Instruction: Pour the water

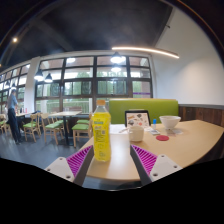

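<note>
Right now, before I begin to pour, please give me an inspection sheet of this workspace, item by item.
Surface: light wooden table, bare near the gripper.
Job's things: yellow bottle with a green cap, upright, just beyond the fingers; paper cup upright beside it.
Clutter: white bowl, small red item, a dark framed sign behind the cup.
Gripper: gripper open, nothing between its fingers, pink pads showing.
Cables: nothing seen.
Surroundings: green bench back, large windows, chairs and tables, a person standing far off.
</note>
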A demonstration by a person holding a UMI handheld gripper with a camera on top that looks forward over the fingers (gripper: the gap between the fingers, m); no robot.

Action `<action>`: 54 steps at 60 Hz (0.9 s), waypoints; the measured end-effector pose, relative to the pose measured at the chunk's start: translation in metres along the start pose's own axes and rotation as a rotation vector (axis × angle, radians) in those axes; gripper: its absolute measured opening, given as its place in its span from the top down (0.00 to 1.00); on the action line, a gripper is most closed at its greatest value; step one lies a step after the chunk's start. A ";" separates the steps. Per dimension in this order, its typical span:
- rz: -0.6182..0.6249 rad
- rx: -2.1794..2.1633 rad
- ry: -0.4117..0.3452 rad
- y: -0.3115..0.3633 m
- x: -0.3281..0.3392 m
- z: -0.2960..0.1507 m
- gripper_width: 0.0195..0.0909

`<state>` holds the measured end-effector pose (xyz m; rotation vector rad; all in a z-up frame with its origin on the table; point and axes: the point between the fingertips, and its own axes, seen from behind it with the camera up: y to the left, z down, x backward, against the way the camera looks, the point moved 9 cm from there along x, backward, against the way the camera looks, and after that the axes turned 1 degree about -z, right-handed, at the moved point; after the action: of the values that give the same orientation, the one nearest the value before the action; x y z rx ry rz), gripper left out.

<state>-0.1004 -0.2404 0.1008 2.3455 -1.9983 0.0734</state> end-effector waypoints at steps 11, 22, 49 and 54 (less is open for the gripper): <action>0.044 0.049 -0.024 0.035 -0.086 -0.018 0.14; 0.106 0.073 -0.036 0.037 -0.165 -0.030 0.38; 0.031 0.059 -0.010 0.032 -0.207 -0.027 0.84; -0.024 -0.099 -0.004 0.029 -0.234 -0.031 0.85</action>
<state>-0.1663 -0.0120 0.1148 2.3096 -1.9284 -0.0305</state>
